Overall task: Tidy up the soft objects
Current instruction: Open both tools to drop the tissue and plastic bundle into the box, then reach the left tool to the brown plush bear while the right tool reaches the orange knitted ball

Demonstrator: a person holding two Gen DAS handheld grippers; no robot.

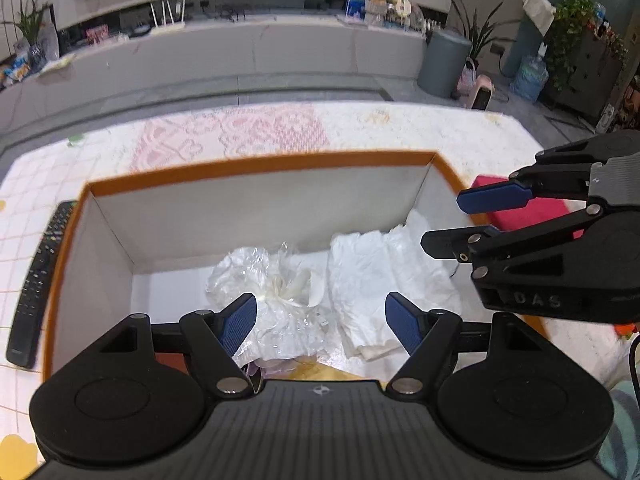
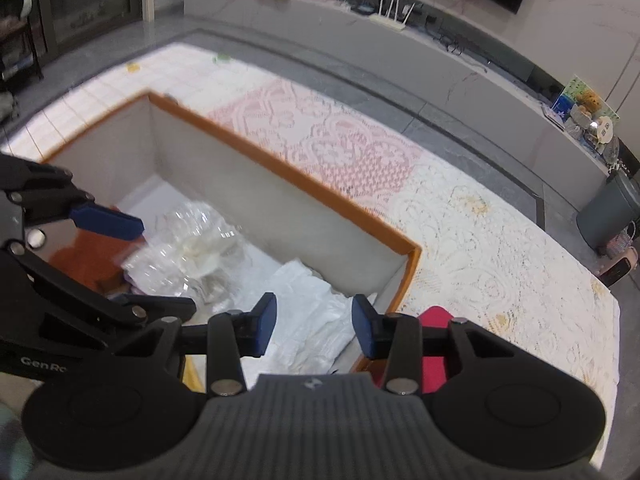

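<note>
Box (image 1: 256, 162): orange-rimmed, white-walled, set on a lace-covered table (image 1: 440, 128); open at the top.
Bag (image 1: 260, 276): crumpled clear plastic with something pale inside; laid on the box floor, left of centre.
Cloth (image 1: 372, 264): white, loosely folded; laid in the box against its right wall, just beside the bag.
Red item (image 1: 528, 214): flat and soft-looking; left on the table outside the box, just beyond its right wall.
Left gripper (image 1: 320, 318): fingers spread wide; nothing held; poised above the bag and cloth.
Right gripper (image 2: 314, 326): fingers parted; nothing held; poised over the box's right corner, between cloth and red item.
Remote (image 1: 38, 280): black; lying on the table beside the box's left wall.
Done: two soft things are judged already stowed in the box.
Left: the red item is judged still to be packed; part of the box floor is bare.
Unclear: a brown patch near the box's close wall cannot be identified.
</note>
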